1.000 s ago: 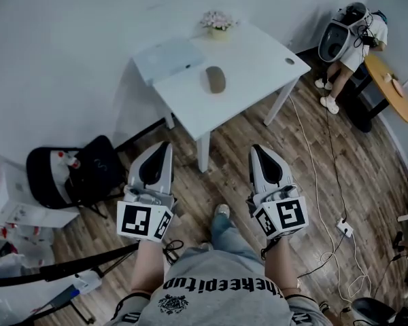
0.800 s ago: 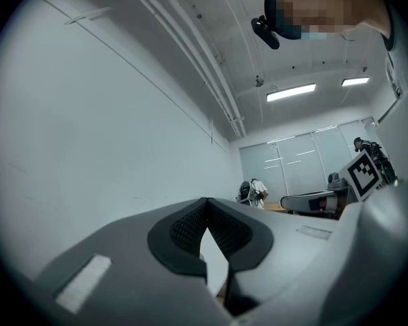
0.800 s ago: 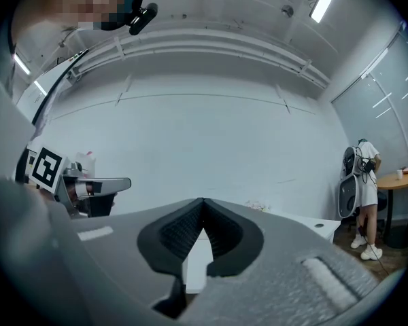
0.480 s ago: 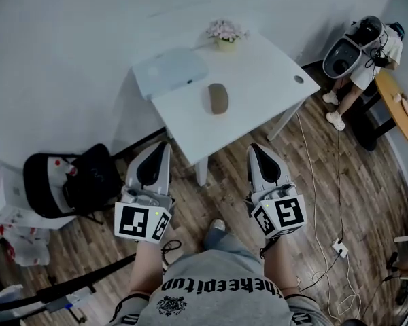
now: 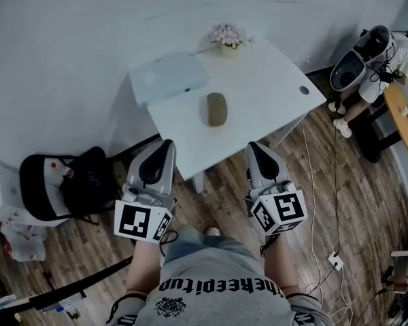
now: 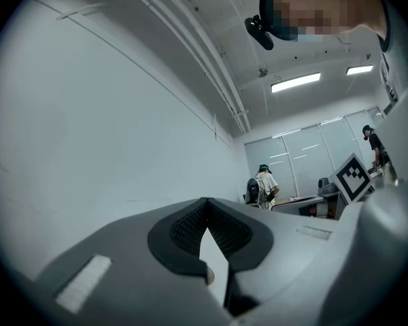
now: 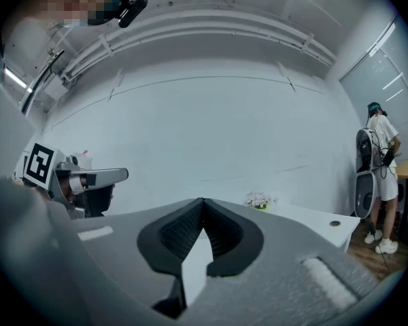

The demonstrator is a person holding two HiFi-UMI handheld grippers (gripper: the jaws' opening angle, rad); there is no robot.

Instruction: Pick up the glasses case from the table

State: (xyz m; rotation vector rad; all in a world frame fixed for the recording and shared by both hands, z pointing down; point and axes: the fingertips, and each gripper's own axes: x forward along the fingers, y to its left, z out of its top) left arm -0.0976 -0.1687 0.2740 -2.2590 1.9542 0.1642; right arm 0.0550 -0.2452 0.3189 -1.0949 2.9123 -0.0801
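The brown oval glasses case (image 5: pixel 216 109) lies near the middle of the white table (image 5: pixel 272 94) in the head view. My left gripper (image 5: pixel 166 145) hovers just short of the table's near edge, left of the case, its jaws shut on nothing. My right gripper (image 5: pixel 252 146) is held level at the same near edge, right of the case, also shut and empty. Both gripper views look over their closed jaw tips, left gripper (image 6: pixel 207 202) and right gripper (image 7: pixel 201 201), toward the white wall; the case is hidden in both.
A pale laptop (image 5: pixel 168 75) and a small flower pot (image 5: pixel 229 37) sit at the table's far side. A black bag (image 5: pixel 88 178) on a chair stands to the left. Cables (image 5: pixel 330 202) run over the wood floor at right. A person (image 5: pixel 377 60) stands at far right.
Both grippers and the person carrying them have moved closer to the table; the jaw tips now reach its near edge. Both stay shut.
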